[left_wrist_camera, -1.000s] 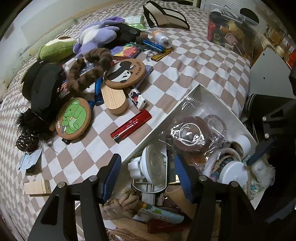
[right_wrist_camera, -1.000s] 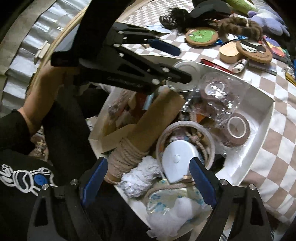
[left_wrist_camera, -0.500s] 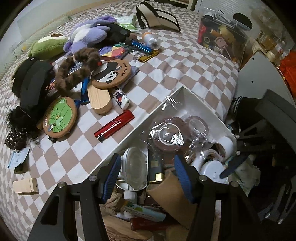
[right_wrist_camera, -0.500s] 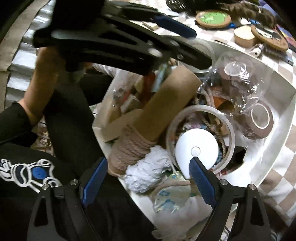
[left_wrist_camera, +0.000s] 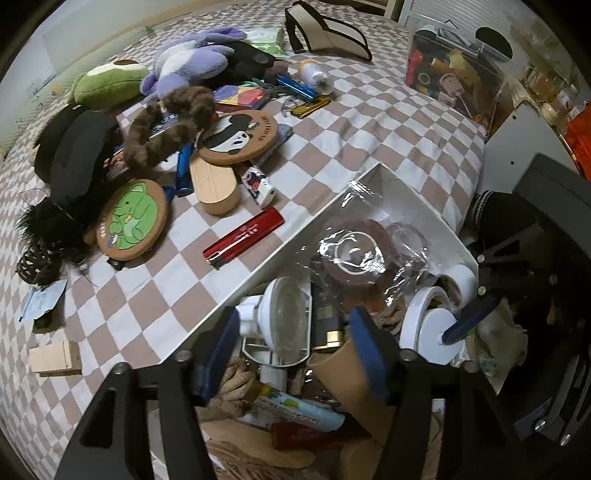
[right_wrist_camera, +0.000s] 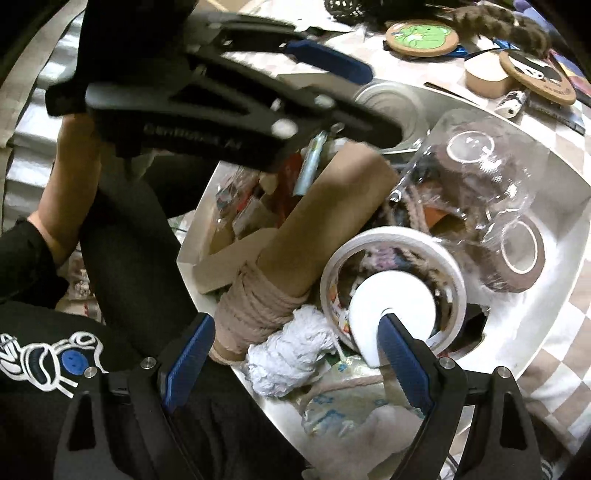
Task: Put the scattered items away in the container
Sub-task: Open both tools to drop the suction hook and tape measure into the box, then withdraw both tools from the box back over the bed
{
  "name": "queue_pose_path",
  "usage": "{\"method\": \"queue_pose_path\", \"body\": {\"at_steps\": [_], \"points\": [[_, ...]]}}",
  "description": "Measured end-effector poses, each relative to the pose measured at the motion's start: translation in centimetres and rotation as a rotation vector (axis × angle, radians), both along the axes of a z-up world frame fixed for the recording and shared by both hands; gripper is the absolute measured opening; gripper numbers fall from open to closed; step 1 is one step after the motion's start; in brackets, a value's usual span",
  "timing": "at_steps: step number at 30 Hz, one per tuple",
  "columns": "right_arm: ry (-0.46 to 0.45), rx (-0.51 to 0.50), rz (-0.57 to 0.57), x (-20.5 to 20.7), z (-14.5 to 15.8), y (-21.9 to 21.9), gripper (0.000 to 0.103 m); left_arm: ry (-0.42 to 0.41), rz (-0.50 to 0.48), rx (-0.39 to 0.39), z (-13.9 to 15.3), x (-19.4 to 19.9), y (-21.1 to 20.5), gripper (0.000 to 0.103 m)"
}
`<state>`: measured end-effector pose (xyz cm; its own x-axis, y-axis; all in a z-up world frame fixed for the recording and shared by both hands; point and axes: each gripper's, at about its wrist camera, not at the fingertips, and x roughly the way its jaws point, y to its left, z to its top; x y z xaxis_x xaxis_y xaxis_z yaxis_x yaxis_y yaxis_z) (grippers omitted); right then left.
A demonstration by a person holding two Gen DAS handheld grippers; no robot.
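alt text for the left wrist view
The left tool, open, hangs over a crowded white container holding tape rolls, a cardboard tube and a clear-domed white item. Beyond it, a red lighter, coasters and plush toys lie scattered on a checked cloth.

We seem to be in a home, most likely a bedroom. The things lie on a soft surface covered in a brown-and-white checked cloth (left_wrist_camera: pixel 369 122) that puckers like bedding. On it we see a purple plush toy (left_wrist_camera: pixel 192 62), a green avocado-shaped cushion (left_wrist_camera: pixel 107 83), round cork coasters with cartoon animals (left_wrist_camera: pixel 131 218) and a beige-and-black sun visor (left_wrist_camera: pixel 325 33). A clear plastic box of small oddments (left_wrist_camera: pixel 450 77) stands at the far edge.
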<state>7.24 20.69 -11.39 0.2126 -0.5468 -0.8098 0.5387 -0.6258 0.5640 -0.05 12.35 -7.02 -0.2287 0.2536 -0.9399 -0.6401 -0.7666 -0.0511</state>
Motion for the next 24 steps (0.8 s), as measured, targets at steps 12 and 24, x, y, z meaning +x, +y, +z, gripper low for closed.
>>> {"method": "queue_pose_path", "body": {"at_steps": [12,24], "points": [[0.100,-0.035,-0.055,-1.8,2.8,0.0,0.103,0.080,0.017,-0.004,1.0,0.3,-0.8,0.096],[0.157,-0.006,-0.110,-3.6,3.2,-0.4,0.103,0.145,0.057,-0.018,1.7,0.2,-2.1,0.102]]}}
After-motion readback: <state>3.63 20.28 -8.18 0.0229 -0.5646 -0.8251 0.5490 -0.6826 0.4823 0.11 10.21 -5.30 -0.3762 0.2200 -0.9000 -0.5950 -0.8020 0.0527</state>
